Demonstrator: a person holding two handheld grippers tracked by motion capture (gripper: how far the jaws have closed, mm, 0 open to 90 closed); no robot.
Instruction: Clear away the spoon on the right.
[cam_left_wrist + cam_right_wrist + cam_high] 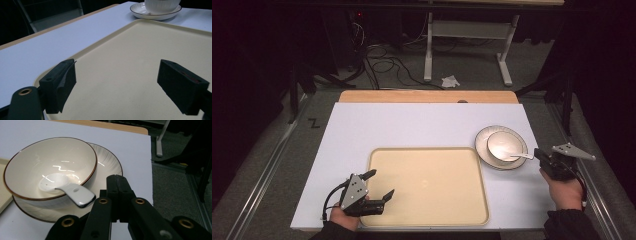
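While cables [384,62] trail over the grey floor beyond a white table [412,125], a cream tray [428,186] sits empty at its near edge. Just right of the tray, a plate [482,145] carries a bowl [507,145] holding a white spoon [72,191]. Beside that plate the right gripper [117,182] is pressed together on nothing; over the tray's left edge the left gripper [379,184] is spread.

Even overhead light brightens the white rectangular tabletop [412,125], while the room along the top and side edges stays nearly black. Glare streaks the glossy cream ceramic bowl [32,165]. The near black jaws look soft, slightly blurred.
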